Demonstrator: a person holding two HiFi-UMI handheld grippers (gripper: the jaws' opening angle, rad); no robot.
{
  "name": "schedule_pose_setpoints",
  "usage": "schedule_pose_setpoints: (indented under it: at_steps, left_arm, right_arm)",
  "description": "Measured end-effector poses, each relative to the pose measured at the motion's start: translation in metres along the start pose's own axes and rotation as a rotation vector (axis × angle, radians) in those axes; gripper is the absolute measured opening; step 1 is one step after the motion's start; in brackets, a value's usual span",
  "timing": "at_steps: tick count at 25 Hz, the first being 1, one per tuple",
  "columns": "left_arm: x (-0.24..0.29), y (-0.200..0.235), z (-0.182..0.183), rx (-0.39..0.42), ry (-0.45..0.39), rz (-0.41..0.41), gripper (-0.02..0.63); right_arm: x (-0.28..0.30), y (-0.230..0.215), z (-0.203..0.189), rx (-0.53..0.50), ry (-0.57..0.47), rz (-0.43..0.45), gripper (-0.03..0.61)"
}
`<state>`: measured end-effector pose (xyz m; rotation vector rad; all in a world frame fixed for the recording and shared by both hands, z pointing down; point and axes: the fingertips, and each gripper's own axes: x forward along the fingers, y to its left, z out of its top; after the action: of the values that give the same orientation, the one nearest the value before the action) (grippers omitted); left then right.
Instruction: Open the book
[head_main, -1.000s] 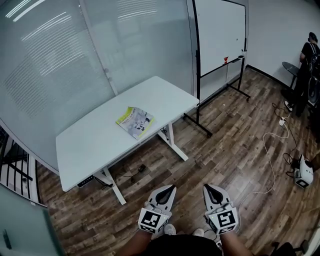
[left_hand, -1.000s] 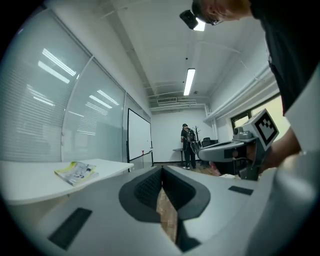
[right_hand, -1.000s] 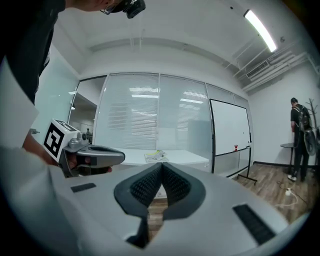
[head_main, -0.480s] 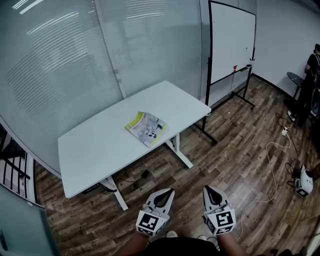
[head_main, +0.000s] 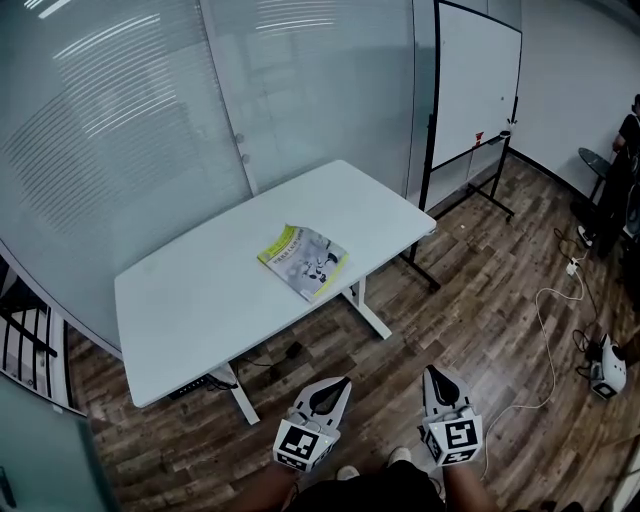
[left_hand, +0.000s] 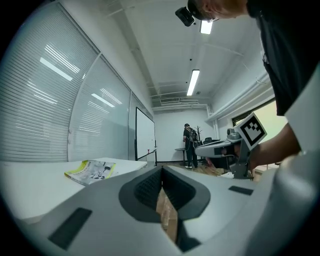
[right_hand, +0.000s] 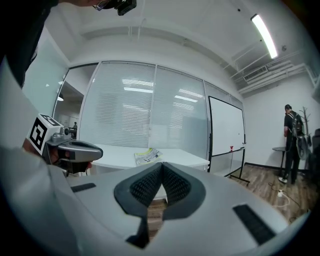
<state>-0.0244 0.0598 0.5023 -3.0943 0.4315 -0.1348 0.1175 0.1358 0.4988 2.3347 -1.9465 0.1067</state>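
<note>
A closed book (head_main: 303, 260) with a yellow-green and grey cover lies flat on the white table (head_main: 200, 300), near its front edge. I stand on the wooden floor a few steps short of the table. My left gripper (head_main: 340, 384) and right gripper (head_main: 434, 374) are held low in front of me, side by side, both pointing roughly level toward the table. Both are shut with nothing between their jaws. The left gripper view shows the book (left_hand: 90, 171) ahead to the left and the right gripper (left_hand: 225, 148) alongside. In the right gripper view the book (right_hand: 146, 156) lies straight ahead.
A glass wall with blinds (head_main: 150, 120) runs behind the table. A whiteboard on a wheeled stand (head_main: 475, 90) is at the table's right end. A person (head_main: 625, 150) stands at the far right. A white cable (head_main: 545, 320) and a small white device (head_main: 605, 370) lie on the floor.
The table and book have come closer and shifted right in the head view as I walk toward them. Both grippers travel along, still shut and level.
</note>
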Motion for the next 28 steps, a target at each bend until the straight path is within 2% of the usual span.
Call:
schedule_pose_setpoints:
  at_steps: [5,15,21,24,28]
  left_arm:
    - [0.014,0.009,-0.01,-0.037,0.011,-0.004,0.014]
    - [0.058,0.033,-0.009,-0.026,0.023,0.044,0.014]
    - [0.092,0.041,-0.008,-0.017,0.046,0.06,0.014]
    - [0.108,0.051,-0.007,-0.018,0.056,0.09,0.014]
    - [0.125,0.062,-0.004,0.037,0.079,0.11,0.014]
  right_arm:
    - [0.023,-0.011,0.003,-0.025,0.014,-0.001,0.006]
    - [0.082,-0.046,0.023,-0.035,-0.025,0.049,0.006]
    - [0.125,-0.079,0.012,-0.025,-0.022,0.079,0.006]
    - [0.145,-0.086,0.014,-0.022,-0.001,0.122,0.006]
    - [0.17,-0.086,0.009,-0.015,0.041,0.188,0.006]
